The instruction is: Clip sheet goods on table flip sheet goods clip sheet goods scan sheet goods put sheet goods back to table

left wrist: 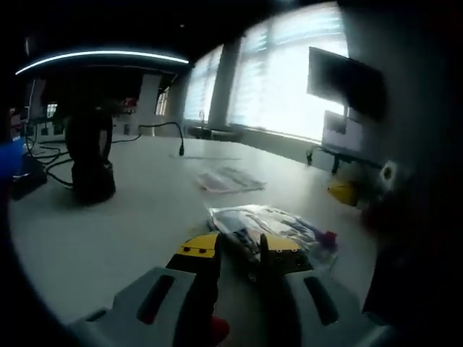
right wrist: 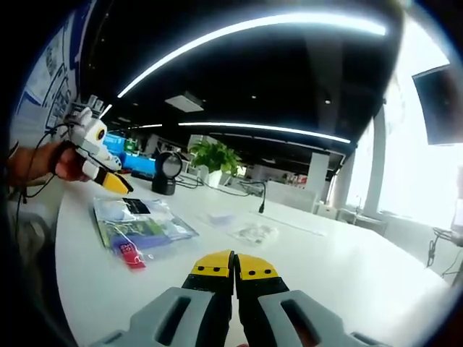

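Sheet goods lay flat on the white table

The left gripper [left wrist: 239,249] stood parted just before the sheet goods [left wrist: 275,230], holding nothing; the right gripper [right wrist: 234,264] was closed, empty. Bare table [left wrist: 108,231] lay left; a black stand [left wrist: 90,163] stood far left.

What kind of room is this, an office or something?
Probably an open-plan office: a long white table, strip ceiling lights, a potted plant, and a wall screen beside big windows.

right gripper [right wrist: 234,269] jaws together, sheet goods [right wrist: 139,225] on table [right wrist: 347,267], perhaps bagged
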Action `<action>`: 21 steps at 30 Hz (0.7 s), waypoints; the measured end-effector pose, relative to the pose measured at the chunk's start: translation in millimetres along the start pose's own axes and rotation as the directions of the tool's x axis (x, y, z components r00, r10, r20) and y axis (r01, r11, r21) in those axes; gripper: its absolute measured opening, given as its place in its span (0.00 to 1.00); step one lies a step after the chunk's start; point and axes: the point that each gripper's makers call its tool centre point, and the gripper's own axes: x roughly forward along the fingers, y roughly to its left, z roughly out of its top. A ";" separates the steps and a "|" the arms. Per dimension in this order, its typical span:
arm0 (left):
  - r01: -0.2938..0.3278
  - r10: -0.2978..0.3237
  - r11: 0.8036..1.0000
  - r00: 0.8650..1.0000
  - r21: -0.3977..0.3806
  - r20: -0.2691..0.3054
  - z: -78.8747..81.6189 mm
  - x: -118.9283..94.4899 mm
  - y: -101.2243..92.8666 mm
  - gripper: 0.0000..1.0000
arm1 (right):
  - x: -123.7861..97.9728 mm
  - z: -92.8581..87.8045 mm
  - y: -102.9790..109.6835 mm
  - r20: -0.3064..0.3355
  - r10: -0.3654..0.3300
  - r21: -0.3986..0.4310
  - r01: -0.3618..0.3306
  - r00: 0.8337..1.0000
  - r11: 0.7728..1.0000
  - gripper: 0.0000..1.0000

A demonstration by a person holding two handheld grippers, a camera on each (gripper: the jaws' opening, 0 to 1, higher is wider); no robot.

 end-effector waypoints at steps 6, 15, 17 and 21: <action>0.062 -0.070 0.992 0.995 -0.106 -0.070 -4.7 -3.2 -6.3 0.13 | 0.8 -0.9 2.2 -0.009 0.002 -0.015 -0.002 1.000 1.000 0.00; 0.079 -0.143 0.921 0.979 -0.382 -0.143 -4.6 7.7 11.1 0.13 | -0.4 0.8 0.2 -0.001 -0.006 0.006 0.006 1.000 1.000 0.00; 0.082 -0.152 0.924 0.975 -0.373 -0.163 -5.6 10.3 13.1 0.13 | -0.7 0.8 0.4 -0.001 -0.005 0.005 0.005 1.000 1.000 0.00; 0.079 -0.174 0.912 0.963 -0.401 -0.206 -9.5 12.6 11.8 0.14 | -1.2 0.3 0.9 -0.004 -0.004 0.000 0.004 1.000 1.000 0.00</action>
